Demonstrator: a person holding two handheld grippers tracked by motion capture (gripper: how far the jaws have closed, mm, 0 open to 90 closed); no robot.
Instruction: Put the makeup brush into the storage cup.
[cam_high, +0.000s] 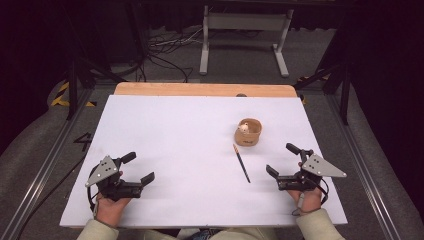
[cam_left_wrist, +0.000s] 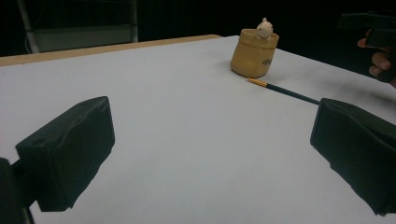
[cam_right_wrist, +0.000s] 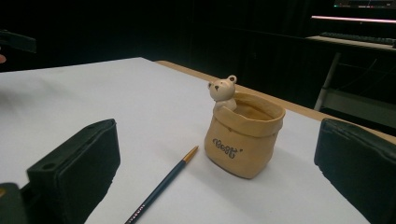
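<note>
High view: both hands rest at the near edge of the white table (cam_high: 165, 130), and each holds a gripper. The left gripper (cam_high: 141, 168) sits at the near left with its jaws spread wide and nothing between them. The right gripper (cam_high: 283, 161) mirrors it at the near right, jaws just as wide and empty. Between them, nearer the right, a pencil (cam_high: 242, 163) lies flat on the table, its gold end pointing at the pot (cam_high: 248, 132) just beyond it.

Left gripper view: two black jaws stand far apart over bare table. Past them the pot (cam_left_wrist: 254, 52) stands upright with a small bear (cam_left_wrist: 264, 28) peeking over its rim, and the pencil (cam_left_wrist: 285, 91) lies just in front of it.

Right gripper view: jaws wide apart again, gripping nothing. The pot (cam_right_wrist: 243, 136) stands between and beyond them, the bear (cam_right_wrist: 223, 91) at its rim, and the pencil (cam_right_wrist: 163, 184) lies just beside it, apart.
</note>
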